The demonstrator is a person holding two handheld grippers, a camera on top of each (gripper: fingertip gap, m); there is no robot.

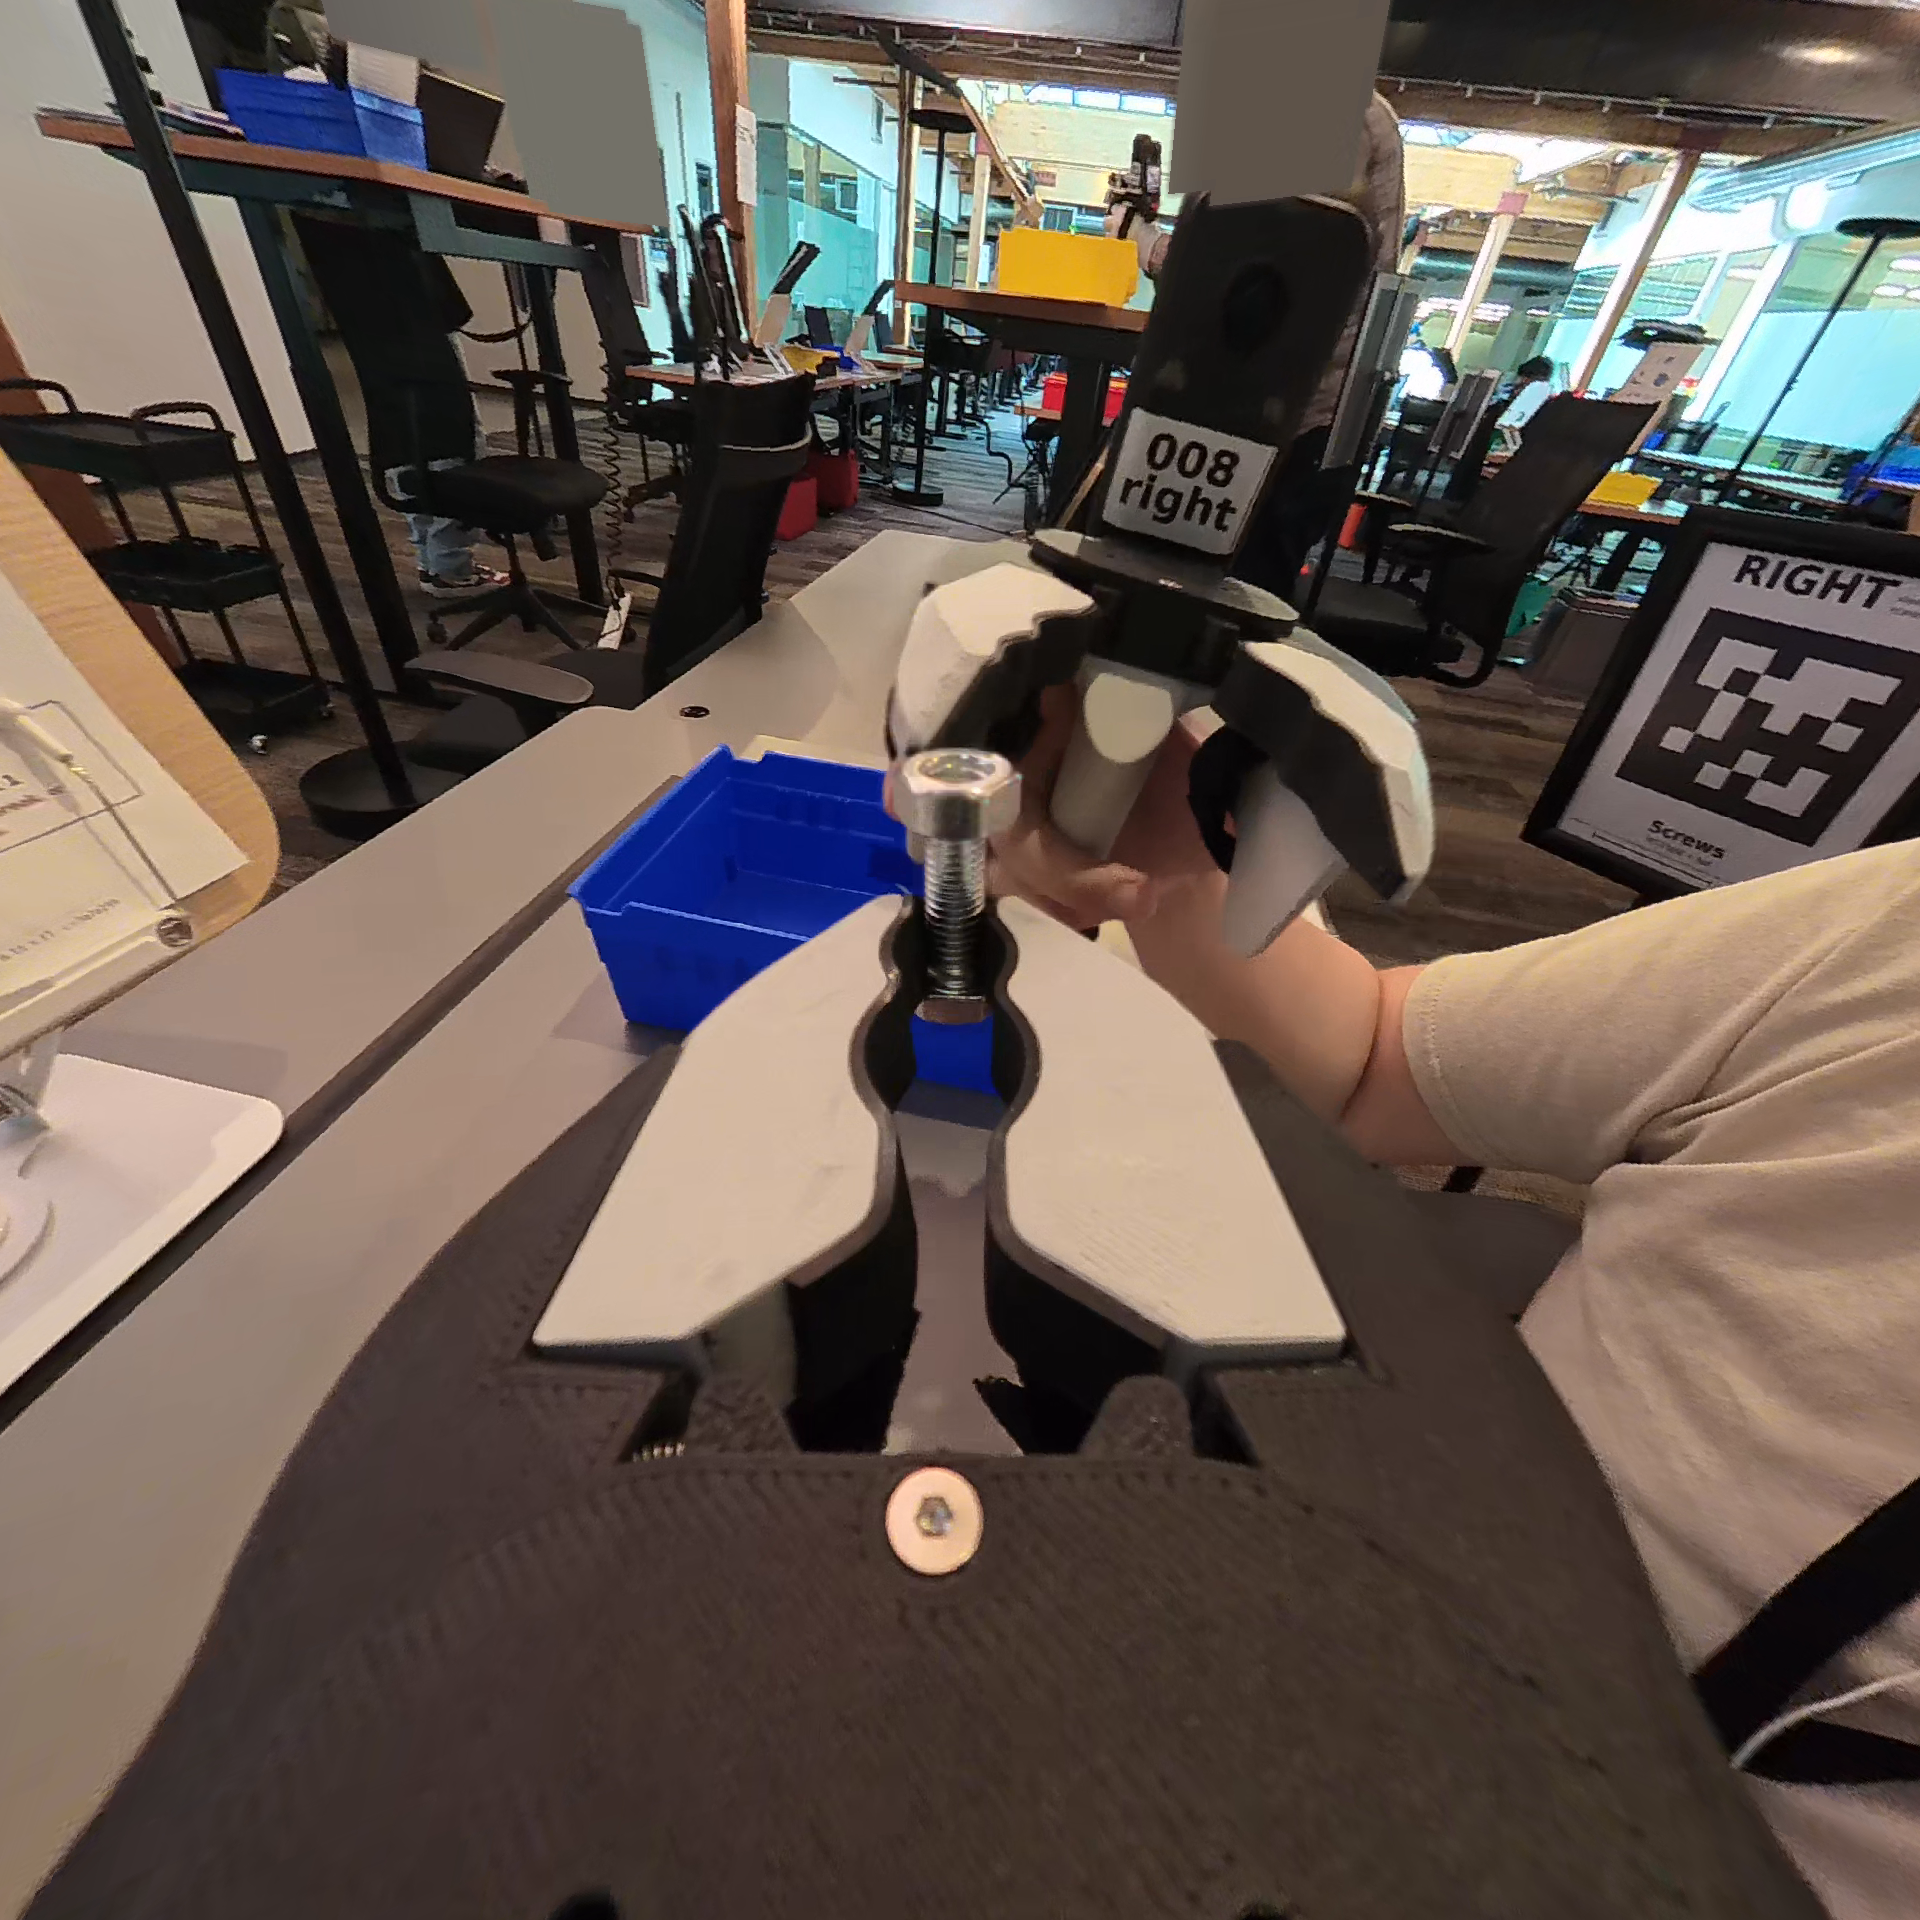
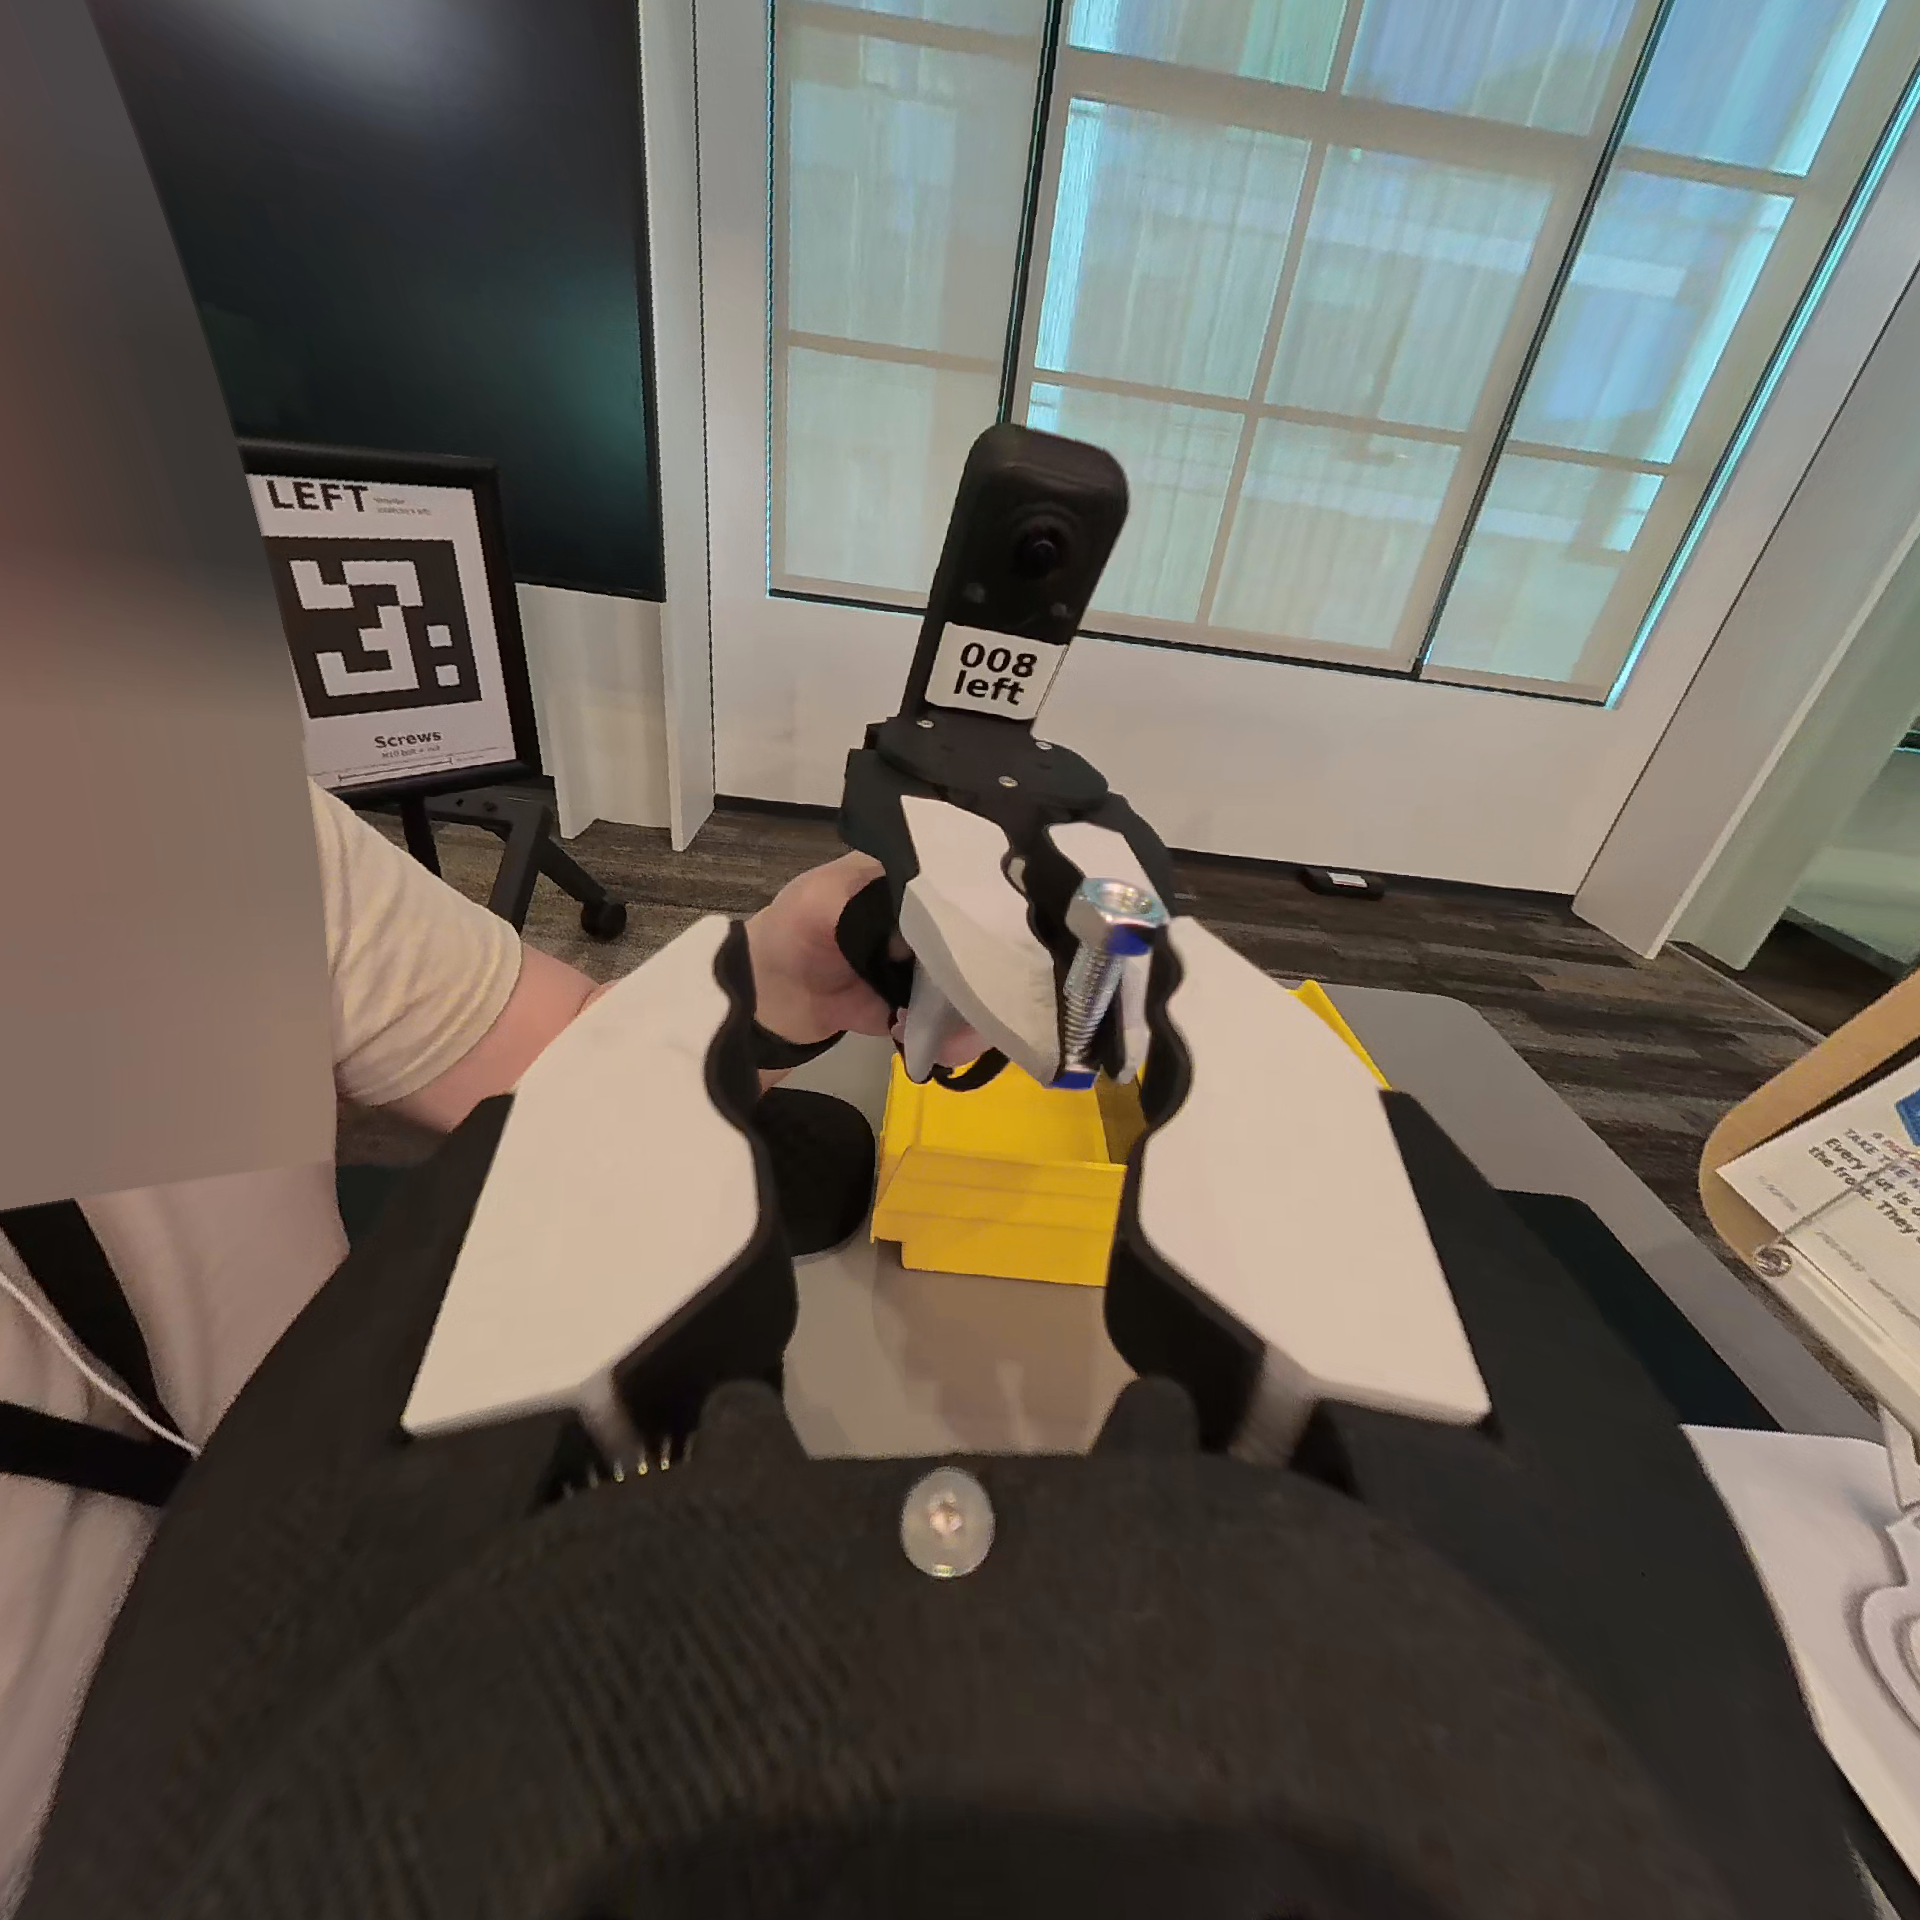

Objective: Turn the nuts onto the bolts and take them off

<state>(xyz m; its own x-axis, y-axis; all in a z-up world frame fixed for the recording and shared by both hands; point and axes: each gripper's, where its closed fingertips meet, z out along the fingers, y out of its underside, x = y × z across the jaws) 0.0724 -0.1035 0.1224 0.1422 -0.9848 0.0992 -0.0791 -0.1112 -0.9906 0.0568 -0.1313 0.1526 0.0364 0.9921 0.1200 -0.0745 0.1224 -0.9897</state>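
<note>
My left gripper (image 1: 951,920) is shut on the threaded shank of a silver bolt (image 1: 951,914) and holds it upright above the table. A silver hex nut (image 1: 951,800) sits at the bolt's top end. The bolt's other end shows between the fingers lower down. My right gripper (image 2: 951,977) is wide open and empty. The nut (image 2: 1117,909) shows just inside its right finger (image 2: 1299,1164), without touching. In the left wrist view the right gripper (image 1: 1101,821) hangs open just right of and behind the nut. In the right wrist view the left gripper (image 2: 1081,1039) shows gripping the bolt (image 2: 1091,997).
A blue bin (image 1: 748,883) stands on the grey table (image 1: 436,935) behind the bolt. A yellow bin (image 2: 997,1195) stands under the grippers. Framed marker signs (image 1: 1766,717) (image 2: 384,623) stand beside the table. A clear stand with papers (image 1: 83,831) is at the left. Only a small space, under 4 cm, lies between the two pairs of fingers.
</note>
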